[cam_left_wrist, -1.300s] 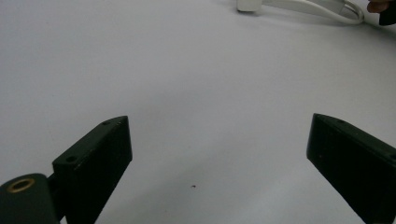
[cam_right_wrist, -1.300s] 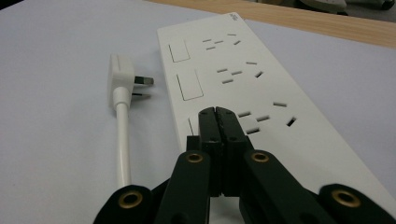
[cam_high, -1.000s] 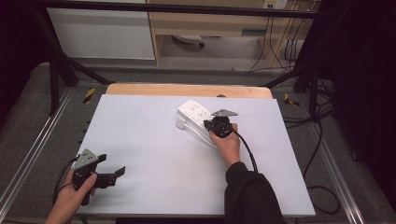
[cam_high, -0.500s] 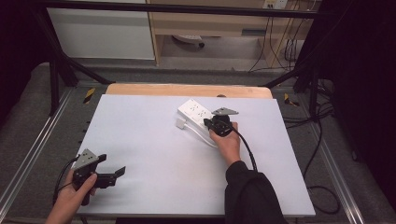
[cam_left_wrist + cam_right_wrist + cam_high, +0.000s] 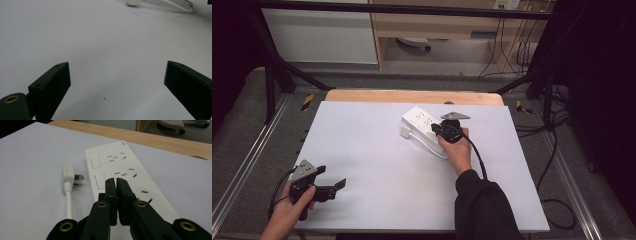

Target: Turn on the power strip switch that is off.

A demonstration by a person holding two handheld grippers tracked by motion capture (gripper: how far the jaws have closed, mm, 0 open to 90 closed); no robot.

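Observation:
A white power strip [image 5: 422,120] [image 5: 120,167] with rocker switches lies flat near the back middle of the white table. Its white plug [image 5: 67,176] rests on the table left of it, pins pointing at the strip, and its cable [image 5: 432,146] loops along the strip's near side. My right gripper [image 5: 437,129] [image 5: 116,181] is shut, with nothing between its jaws, and its tips sit over the strip beside a switch. My left gripper [image 5: 339,185] [image 5: 116,82] hovers open over bare table at the front left, far from the strip.
A wooden strip [image 5: 412,96] borders the table's back edge. Black frame bars [image 5: 272,75] and metal rails flank the table. The plug and cable [image 5: 162,2] appear at the top of the left gripper view. Cables [image 5: 557,150] hang at the right side.

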